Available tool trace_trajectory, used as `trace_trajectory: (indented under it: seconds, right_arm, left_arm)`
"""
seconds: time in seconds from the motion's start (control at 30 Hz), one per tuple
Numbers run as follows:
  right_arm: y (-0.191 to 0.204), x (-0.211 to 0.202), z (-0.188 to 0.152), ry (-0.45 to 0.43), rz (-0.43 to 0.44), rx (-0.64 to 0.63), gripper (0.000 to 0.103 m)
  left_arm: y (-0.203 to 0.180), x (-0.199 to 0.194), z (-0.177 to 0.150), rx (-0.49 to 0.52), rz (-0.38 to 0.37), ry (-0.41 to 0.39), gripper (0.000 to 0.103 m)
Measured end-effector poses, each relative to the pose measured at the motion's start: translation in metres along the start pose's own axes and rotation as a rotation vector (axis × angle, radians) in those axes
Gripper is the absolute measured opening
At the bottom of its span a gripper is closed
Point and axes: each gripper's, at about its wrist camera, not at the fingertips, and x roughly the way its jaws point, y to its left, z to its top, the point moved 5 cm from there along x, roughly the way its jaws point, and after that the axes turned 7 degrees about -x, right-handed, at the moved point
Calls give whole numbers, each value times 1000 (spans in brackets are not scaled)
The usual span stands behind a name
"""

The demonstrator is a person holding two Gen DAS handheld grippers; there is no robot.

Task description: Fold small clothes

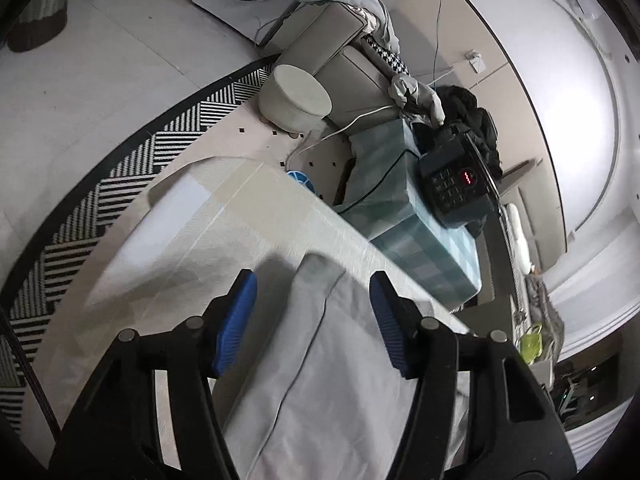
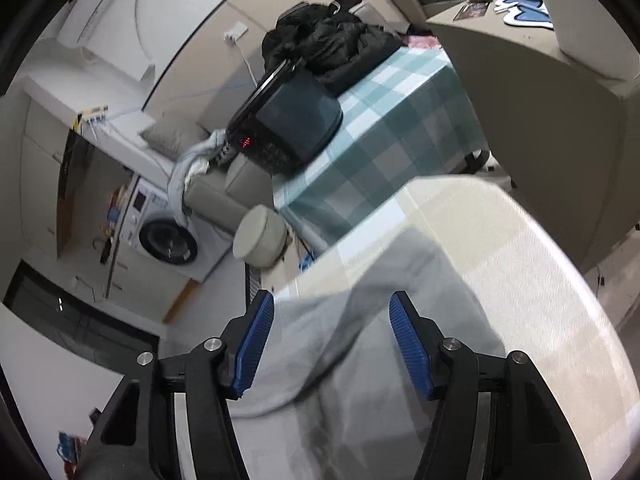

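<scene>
A pale grey garment point(image 1: 320, 360) lies on the cream tablecloth of the work table point(image 1: 224, 216). In the left wrist view its folded end with a dark seam reaches up between the blue pads. My left gripper point(image 1: 313, 284) hangs open just above it, pads clear of the cloth on both sides. In the right wrist view the same grey garment point(image 2: 340, 344) spreads over the table's near edge, blurred. My right gripper point(image 2: 332, 306) is open over it, with nothing pinched between the blue pads point(image 2: 256, 344).
A teal checked table point(image 2: 384, 132) stands beyond, carrying a black appliance with a red display point(image 2: 288, 132) and a black jacket point(image 2: 328, 44). A round cream stool point(image 1: 294, 96), a grey sofa point(image 1: 332, 52), a striped rug point(image 1: 120, 160) and a washing machine point(image 2: 168, 240) surround the table.
</scene>
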Motion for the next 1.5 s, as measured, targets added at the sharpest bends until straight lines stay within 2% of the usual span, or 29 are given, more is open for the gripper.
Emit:
trace_trajectory:
  seconds: [0.1, 0.2, 0.33, 0.43, 0.5, 0.6, 0.7, 0.73, 0.87, 0.93, 1.03, 1.2, 1.27, 1.3, 1.4, 1.5]
  right_arm:
    - [20, 10, -23, 83, 44, -67, 57]
    - [54, 35, -56, 208, 146, -131, 57]
    - [82, 71, -74, 299, 174, -155, 57]
    - [87, 95, -67, 296, 201, -116, 58]
    - [86, 103, -55, 254, 221, -72, 58]
    - [81, 111, -39, 211, 193, -33, 57]
    - [90, 105, -38, 207, 125, -101, 57]
    - [95, 96, -38, 197, 97, -161, 57]
    - [90, 47, -56, 183, 10, -260, 58]
    - [80, 15, -69, 175, -24, -283, 61]
    - [60, -44, -97, 168, -27, -300, 71]
    - [30, -120, -143, 158, -21, -261, 77]
    - [15, -150, -160, 131, -19, -232, 79]
    - [7, -162, -169, 121, -19, -212, 80]
    - [-16, -185, -192, 119, -4, -139, 80]
    - [-39, -193, -208, 130, 10, -64, 80]
  left_arm:
    - [-7, -19, -23, 48, -6, 2, 55]
    - [-18, -30, -58, 112, -8, 23, 55]
    - [-39, -30, -105, 262, -16, 52, 57]
    - [-46, -19, -121, 359, 39, 48, 57]
    - [-41, -14, -123, 346, 44, 58, 57]
    - [-28, -6, -125, 310, 45, 79, 57]
    - [-19, -2, -121, 300, 39, 70, 57]
    - [-18, -2, -120, 301, 38, 71, 57]
    - [-14, -4, -119, 302, 54, 75, 57]
    - [-17, -9, -120, 317, 60, 74, 57]
    - [-25, -29, -128, 345, 60, 68, 57]
    - [-14, -89, -165, 303, 28, 64, 57]
    - [0, -119, -187, 282, 33, 48, 68]
    - [8, -130, -196, 268, 34, 48, 70]
    - [37, -160, -225, 191, 19, 70, 71]
    - [68, -176, -247, 61, -5, 123, 71]
